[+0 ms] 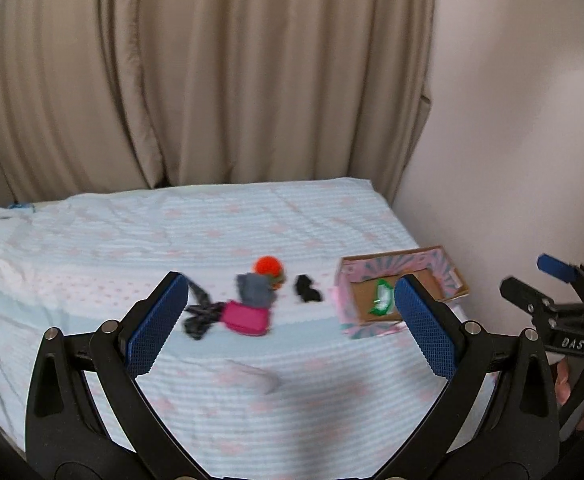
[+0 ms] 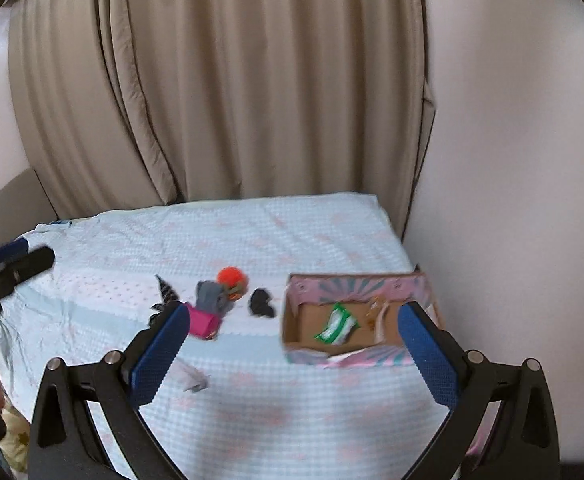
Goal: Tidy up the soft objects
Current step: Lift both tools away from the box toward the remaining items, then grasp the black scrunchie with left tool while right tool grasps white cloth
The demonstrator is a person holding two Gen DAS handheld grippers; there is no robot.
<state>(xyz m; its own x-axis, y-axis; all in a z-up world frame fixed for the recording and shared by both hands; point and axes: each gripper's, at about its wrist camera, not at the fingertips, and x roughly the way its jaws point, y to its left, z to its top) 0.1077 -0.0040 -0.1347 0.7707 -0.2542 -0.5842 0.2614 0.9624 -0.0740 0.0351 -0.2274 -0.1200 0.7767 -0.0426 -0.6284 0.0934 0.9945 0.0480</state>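
Observation:
On the bed lies a small pile: an orange pompom [image 1: 268, 265] [image 2: 230, 274], a grey soft piece [image 1: 254, 290] [image 2: 211, 295], a pink pouch [image 1: 248, 317] [image 2: 203, 323], a dark patterned cloth [image 1: 201, 314] [image 2: 166, 290] and a black item [image 1: 307, 289] [image 2: 262, 303]. A pink-patterned cardboard box [image 1: 346, 312] [image 2: 292, 320] to their right holds a green-and-white packet [image 1: 381, 298] [image 2: 337, 323]. My left gripper [image 1: 292, 320] is open and empty above the near bed. My right gripper [image 2: 292, 344] is open too, also seen from the side as the right gripper [image 1: 532, 276].
A light blue bedspread [image 1: 212, 232] [image 2: 252, 232] covers the bed. A small white cloth lump [image 1: 252, 374] [image 2: 192, 378] lies near the front. Beige curtains [image 1: 212, 80] hang behind, with a pale wall [image 2: 512, 160] close on the right.

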